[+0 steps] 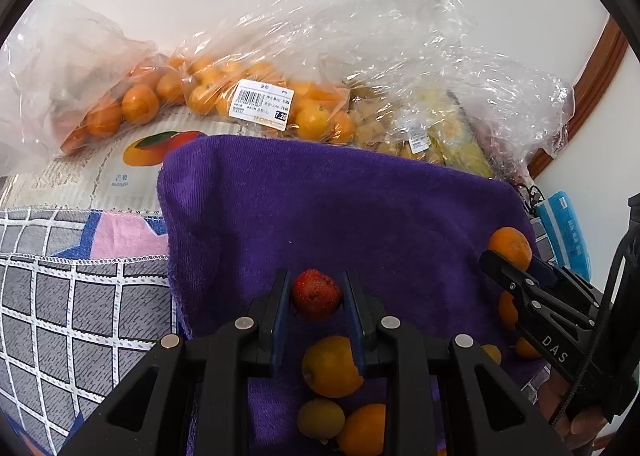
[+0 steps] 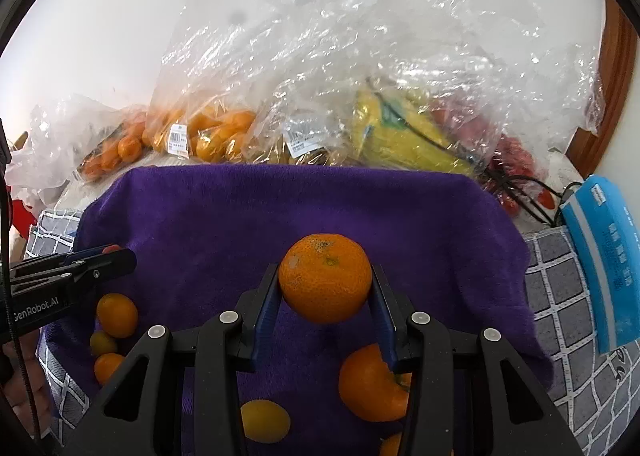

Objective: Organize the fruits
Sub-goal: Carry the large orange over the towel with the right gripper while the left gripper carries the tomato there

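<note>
Fruits, loose, sorted on a purple towel [image 1: 360,208] spread over a checked cloth [image 1: 80,296]; two pieces in hand, the rest lying along the towel's near edge.

Item 1: small red fruit [image 1: 316,294], speckled, round, no long axis to speak of. Pinched between the jaws of the left gripper [image 1: 316,296], which are closed down tight on it, pads on both flanks. Held above the near middle of the towel.

Item 2: orange [image 2: 325,278], round, stem end facing up. Gripped by the right gripper [image 2: 325,284], jaws part open to the width of the fruit and pressing on either side. Held above the towel towards its right edge.

Item 3: loose oranges [image 2: 117,315] and smaller yellow fruit [image 2: 264,421], lying directly under and behind both pairs of jaws.

Relation for placing: bare towel lies ahead of both jaws, towards the far edge; laid fruit sits behind. Left hand is nearer the left half, right hand the right half.

Stock behind far edge: bagged oranges [image 1: 256,100], bagged bananas [image 2: 404,136].
</note>
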Tool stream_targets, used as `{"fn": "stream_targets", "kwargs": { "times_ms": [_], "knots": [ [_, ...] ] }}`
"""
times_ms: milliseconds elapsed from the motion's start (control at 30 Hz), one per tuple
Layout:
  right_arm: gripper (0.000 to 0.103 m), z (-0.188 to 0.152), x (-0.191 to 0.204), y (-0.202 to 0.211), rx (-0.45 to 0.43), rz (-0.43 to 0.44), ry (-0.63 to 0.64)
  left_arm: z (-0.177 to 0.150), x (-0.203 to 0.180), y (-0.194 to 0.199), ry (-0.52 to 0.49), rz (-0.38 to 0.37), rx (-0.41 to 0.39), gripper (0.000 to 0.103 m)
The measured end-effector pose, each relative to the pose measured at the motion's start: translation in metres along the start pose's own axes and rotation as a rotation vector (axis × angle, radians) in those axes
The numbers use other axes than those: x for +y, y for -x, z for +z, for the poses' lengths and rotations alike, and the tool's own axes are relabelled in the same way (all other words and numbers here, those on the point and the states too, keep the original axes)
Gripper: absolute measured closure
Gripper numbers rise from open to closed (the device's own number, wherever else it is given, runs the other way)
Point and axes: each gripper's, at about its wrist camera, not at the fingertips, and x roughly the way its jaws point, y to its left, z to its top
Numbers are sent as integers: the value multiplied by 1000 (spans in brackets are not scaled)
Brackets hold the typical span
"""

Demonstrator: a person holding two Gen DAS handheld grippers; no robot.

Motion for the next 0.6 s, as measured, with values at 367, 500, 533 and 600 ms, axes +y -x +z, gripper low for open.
{"fn": "stream_targets", "kwargs": {
  "times_ms": [367,500,533,600],
  "knots": [
    [60,-2,0,-14,35,-2,-1,-1,1,-9,1,-10,26,78],
    [60,-2,-1,-14,34,-1,-4,-2,-3,-14,-7,-10,35,78],
    [60,-2,0,-14,34,-1,-2,-2,-4,-14,-9,-11,36,78],
    [60,-3,0,-14,34,-2,3,-3,-6,-15,-12,-10,39,78]
  ]
}}
